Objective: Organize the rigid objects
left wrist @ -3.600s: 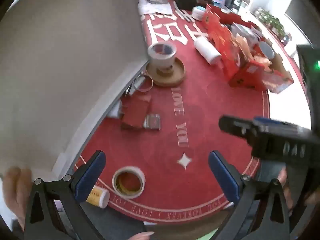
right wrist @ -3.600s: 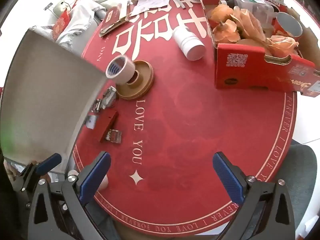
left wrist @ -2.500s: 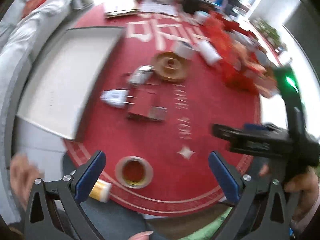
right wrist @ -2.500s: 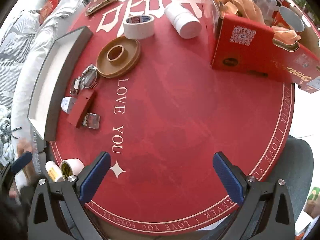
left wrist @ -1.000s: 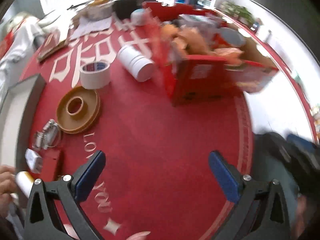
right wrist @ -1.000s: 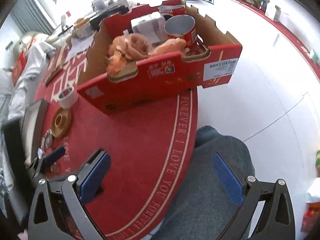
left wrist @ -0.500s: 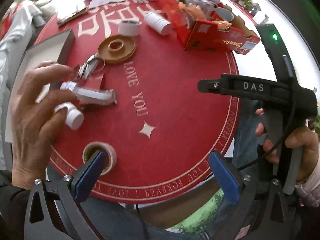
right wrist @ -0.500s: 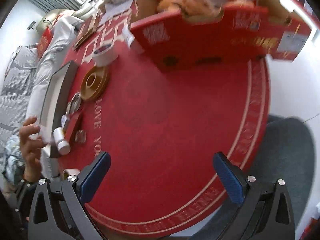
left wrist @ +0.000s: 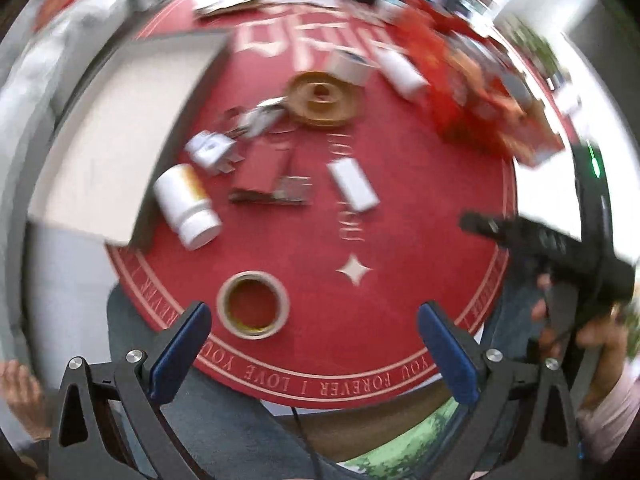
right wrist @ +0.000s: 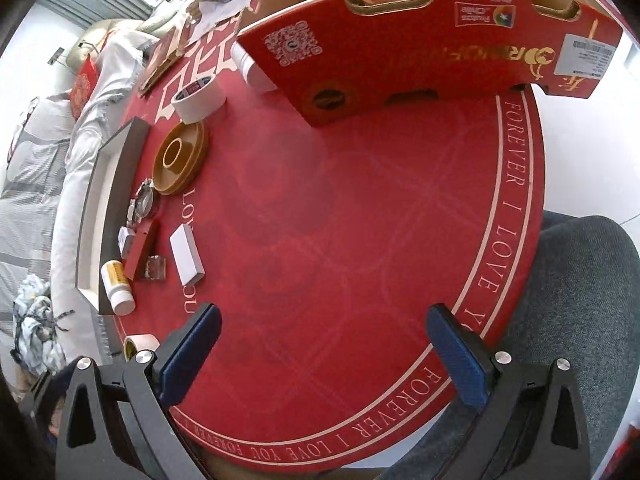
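- Left wrist camera looks down from the near edge of the round red table.
- Right wrist camera faces the same table, closer to the red cardboard box.
- Both views share the pill bottle.

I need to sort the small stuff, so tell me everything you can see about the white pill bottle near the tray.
The pill bottle is a small white plastic cylinder with a white cap and a yellow-orange label. It lies on its side on the red round table, cap toward the table's near rim, right beside the corner of the shallow white tray; contact with the tray is unclear. Nothing grips it.
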{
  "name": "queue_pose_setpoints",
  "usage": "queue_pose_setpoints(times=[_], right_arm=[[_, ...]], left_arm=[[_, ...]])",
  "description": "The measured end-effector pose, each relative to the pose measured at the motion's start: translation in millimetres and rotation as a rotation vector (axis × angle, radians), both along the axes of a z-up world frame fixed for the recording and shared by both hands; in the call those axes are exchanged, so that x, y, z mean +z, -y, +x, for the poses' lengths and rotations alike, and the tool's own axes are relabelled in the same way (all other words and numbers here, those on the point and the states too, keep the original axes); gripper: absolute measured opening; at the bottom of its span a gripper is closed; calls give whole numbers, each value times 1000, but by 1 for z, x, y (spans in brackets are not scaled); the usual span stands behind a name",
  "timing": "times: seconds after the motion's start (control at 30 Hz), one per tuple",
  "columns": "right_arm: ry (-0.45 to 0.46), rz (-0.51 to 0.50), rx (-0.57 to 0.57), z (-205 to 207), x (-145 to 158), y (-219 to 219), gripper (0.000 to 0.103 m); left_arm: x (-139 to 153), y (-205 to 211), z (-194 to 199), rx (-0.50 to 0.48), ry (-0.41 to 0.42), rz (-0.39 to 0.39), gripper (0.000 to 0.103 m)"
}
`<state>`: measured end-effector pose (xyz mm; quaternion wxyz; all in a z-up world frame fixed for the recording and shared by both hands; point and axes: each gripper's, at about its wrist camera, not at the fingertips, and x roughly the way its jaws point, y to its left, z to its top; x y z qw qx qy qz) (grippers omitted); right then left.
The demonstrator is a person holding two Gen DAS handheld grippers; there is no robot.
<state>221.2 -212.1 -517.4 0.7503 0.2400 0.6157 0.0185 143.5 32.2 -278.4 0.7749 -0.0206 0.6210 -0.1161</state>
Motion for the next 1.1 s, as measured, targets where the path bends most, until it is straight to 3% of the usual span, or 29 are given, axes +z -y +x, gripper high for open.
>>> queue_pose_setpoints(times=[0.2,0.33,0.8,0.93,1.0,1.1], right_arm=[[66,-146,227,26,22,-54,103],[38,-161,313,44,20,-82,103],[-2,-202,354,61,13,-106,103],[-12,-204,370,64,9,-111,103],[-17,-210,380,67,7,-115,103],[-25,-242,413,78,1,-130,103]], left_arm=[[-48,-14,47,144,-22,97,103],[-73,-1,72,187,-32,135,103],[-171,7,136,212,-98,141,103],[-192,4,144,219,-117,145,103],[-196,-11,118,222,-119,155,103],[-216,-15,115,225,-116,204,103]])
